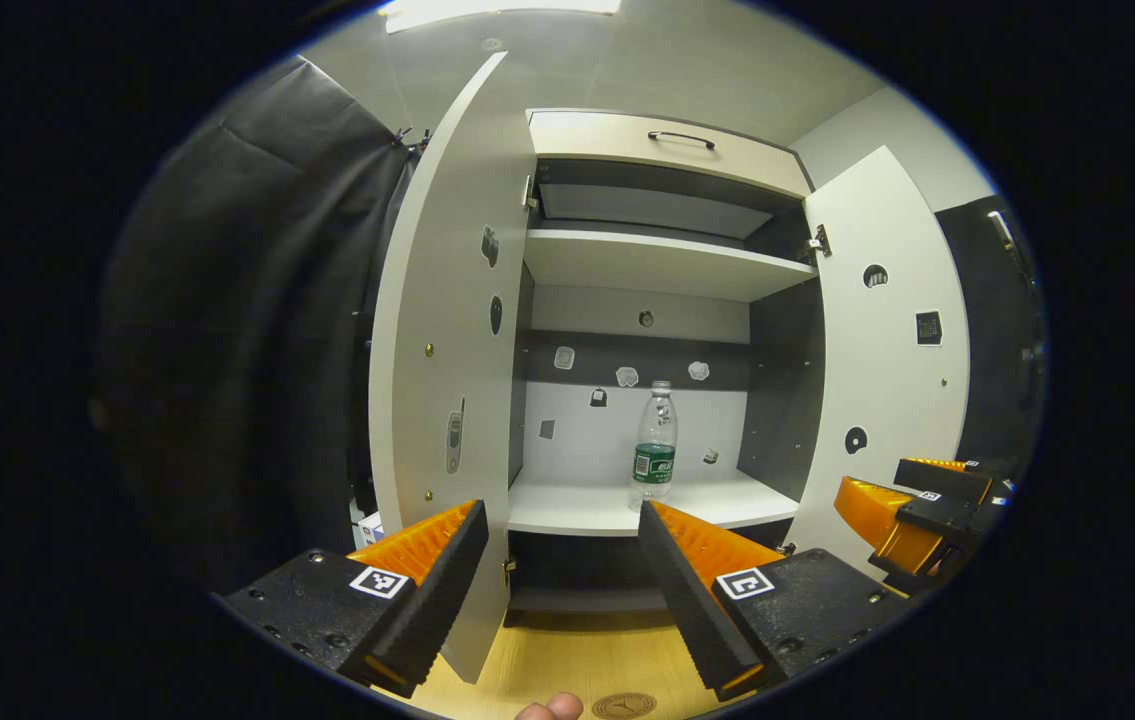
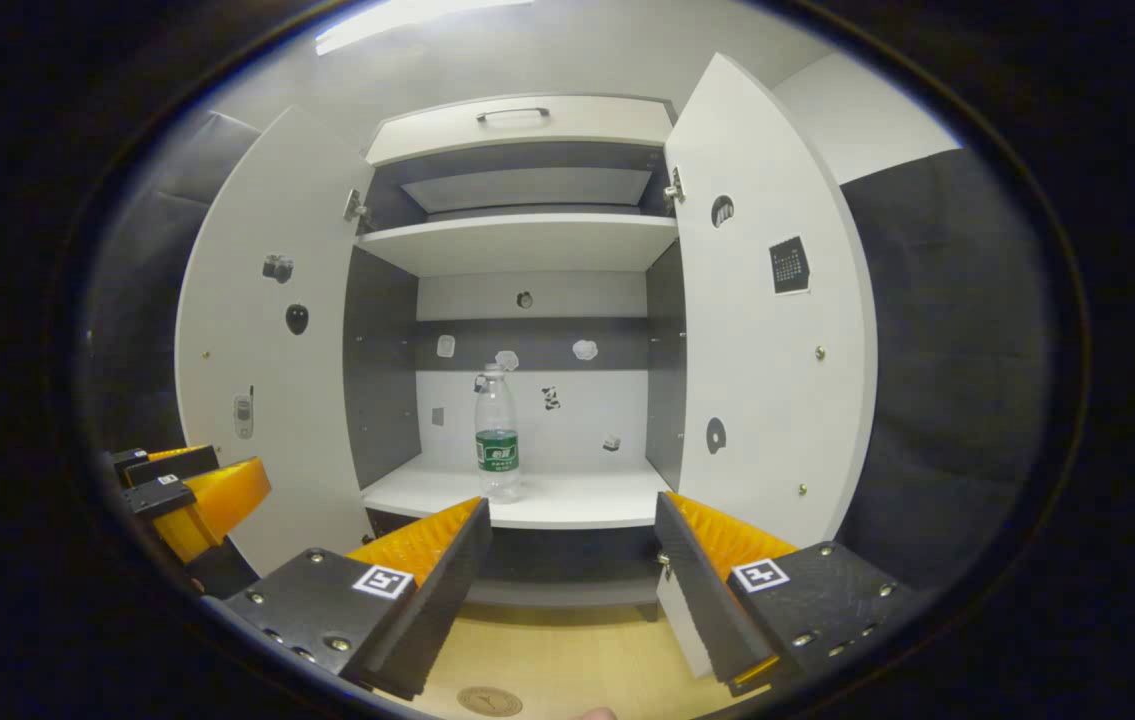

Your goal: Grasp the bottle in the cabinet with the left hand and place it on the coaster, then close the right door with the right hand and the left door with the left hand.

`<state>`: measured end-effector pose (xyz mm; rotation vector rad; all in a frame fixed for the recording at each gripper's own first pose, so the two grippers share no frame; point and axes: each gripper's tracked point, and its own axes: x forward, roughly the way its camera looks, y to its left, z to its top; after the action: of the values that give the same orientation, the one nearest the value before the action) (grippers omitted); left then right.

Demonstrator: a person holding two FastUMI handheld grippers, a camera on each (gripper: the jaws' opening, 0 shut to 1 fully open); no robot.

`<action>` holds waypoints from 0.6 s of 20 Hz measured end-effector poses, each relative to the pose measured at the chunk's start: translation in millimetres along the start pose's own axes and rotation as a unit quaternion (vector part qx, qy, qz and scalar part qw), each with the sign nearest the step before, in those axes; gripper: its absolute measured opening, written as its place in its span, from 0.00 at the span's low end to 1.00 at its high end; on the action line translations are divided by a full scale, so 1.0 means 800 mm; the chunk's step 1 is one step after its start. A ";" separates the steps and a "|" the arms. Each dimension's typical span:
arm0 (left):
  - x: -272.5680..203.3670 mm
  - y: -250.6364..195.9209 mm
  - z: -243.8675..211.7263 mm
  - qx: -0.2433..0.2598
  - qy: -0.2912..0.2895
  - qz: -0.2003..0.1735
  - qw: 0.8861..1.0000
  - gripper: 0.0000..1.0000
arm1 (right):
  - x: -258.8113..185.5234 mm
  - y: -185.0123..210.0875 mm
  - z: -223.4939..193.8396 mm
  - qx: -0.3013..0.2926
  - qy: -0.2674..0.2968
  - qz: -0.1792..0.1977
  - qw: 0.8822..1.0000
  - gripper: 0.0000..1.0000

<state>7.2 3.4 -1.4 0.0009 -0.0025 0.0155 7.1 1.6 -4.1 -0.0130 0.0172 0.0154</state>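
So just one bottle (image 1: 655,445) mid-frame, upright, cap up, two doors swung open, both grippers (image 1: 562,575) (image 2: 572,570) spread wide, empty.

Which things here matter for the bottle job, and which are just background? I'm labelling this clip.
Job:
- bottle, upright on the cabinet's lower shelf
- coaster
- left door, open
- right door, open
- left gripper
- right gripper

Background:
- upper shelf
- drawer handle
- door stickers
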 end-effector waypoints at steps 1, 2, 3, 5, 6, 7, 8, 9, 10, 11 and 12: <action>0.001 -0.001 0.000 0.000 0.000 -0.001 1.000 0.96 | 0.001 0.001 -0.001 -0.001 0.000 0.000 1.000 1.00; 0.003 -0.003 -0.002 0.000 0.001 -0.002 1.000 0.96 | 0.002 0.001 -0.001 -0.001 0.000 -0.001 1.000 1.00; 0.005 -0.003 -0.003 0.002 0.002 -0.003 1.000 0.96 | 0.002 0.002 -0.002 0.000 0.001 0.000 1.000 1.00; 0.008 -0.005 -0.004 0.007 0.001 -0.005 1.000 0.96 | 0.003 0.002 -0.004 0.002 0.004 0.000 1.000 1.00; 0.010 -0.007 -0.005 0.009 0.000 -0.007 1.000 0.96 | 0.004 0.002 -0.005 0.003 0.004 -0.001 1.000 1.00; 0.012 -0.008 -0.006 0.011 -0.001 -0.008 1.000 0.96 | 0.005 0.002 -0.006 0.004 0.005 -0.002 1.000 1.00; 0.015 -0.011 -0.007 0.012 -0.002 -0.011 1.000 0.96 | 0.006 0.001 -0.006 0.004 0.006 -0.002 1.000 1.00; 0.019 -0.014 -0.008 0.014 -0.002 -0.013 1.000 0.96 | 0.006 0.001 -0.007 0.003 0.007 -0.004 1.000 1.00; 0.024 -0.015 -0.009 0.016 -0.002 -0.014 1.000 0.96 | 0.006 0.001 -0.007 0.003 0.008 -0.005 1.000 1.00; 0.030 -0.020 -0.010 0.017 -0.003 -0.016 1.000 0.96 | 0.007 0.001 -0.008 0.004 0.007 -0.007 1.000 1.00; 0.036 -0.023 -0.011 0.018 -0.003 -0.019 1.000 0.96 | 0.008 0.000 -0.009 0.006 0.008 -0.009 1.000 1.00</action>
<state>36.7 -14.9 -10.4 0.0362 -0.0091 -0.0217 13.2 1.4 -11.0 -0.0022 0.0332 -0.0029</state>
